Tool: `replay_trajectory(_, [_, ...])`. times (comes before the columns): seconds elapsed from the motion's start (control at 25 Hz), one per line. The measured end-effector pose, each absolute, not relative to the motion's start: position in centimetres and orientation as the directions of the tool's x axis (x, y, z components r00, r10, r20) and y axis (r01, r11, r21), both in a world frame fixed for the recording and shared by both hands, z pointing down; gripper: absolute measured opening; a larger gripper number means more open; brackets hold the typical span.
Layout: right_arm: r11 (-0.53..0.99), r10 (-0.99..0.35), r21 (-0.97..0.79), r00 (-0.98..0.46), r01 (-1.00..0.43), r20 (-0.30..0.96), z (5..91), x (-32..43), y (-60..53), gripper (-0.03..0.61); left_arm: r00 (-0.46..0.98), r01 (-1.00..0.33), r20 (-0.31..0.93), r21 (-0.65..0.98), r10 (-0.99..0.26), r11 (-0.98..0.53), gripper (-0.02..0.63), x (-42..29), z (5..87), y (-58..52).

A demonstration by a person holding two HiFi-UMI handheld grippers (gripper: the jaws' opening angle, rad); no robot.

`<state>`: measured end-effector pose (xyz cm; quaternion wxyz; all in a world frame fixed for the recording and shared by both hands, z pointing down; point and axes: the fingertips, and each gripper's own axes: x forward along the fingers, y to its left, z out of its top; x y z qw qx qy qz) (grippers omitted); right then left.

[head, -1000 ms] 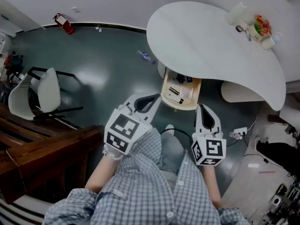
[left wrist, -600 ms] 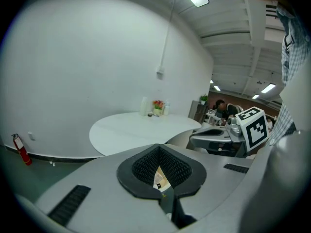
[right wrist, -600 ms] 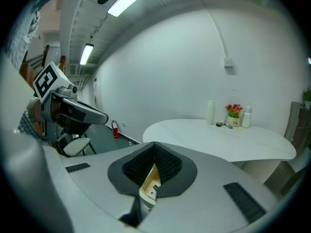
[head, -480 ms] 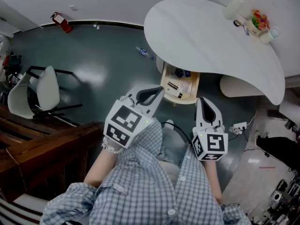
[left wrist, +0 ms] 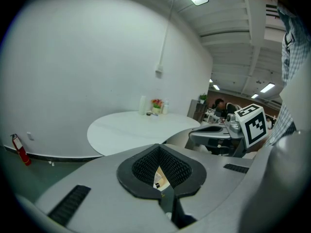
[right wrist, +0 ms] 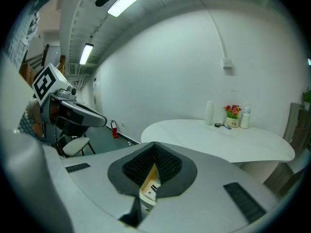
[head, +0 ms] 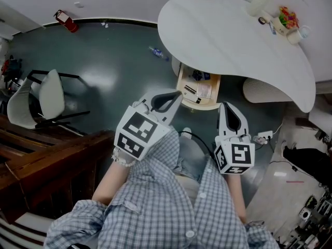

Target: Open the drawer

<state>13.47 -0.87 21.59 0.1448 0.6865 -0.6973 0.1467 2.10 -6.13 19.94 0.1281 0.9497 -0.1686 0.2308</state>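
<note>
Where it shows beneath the table [head: 228, 40], pale wooden drawer [head: 199, 106], pulled open.

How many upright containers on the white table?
3, clustered at one end: a tall white vase, a flower pot beside it, and a white bottle. Small flat items lie near them.
</note>
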Motion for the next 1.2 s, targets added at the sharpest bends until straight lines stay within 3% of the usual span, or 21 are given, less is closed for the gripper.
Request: replay_trajectory(1.2, [0.047,-0.891,0.001,-0.042,-0.999,0.452,23.3,13.2,-0.1,0.009,0.832,-0.387,0.486,0.167,-0.266,-0.907,0.003,1.8,20.4,-5.5])
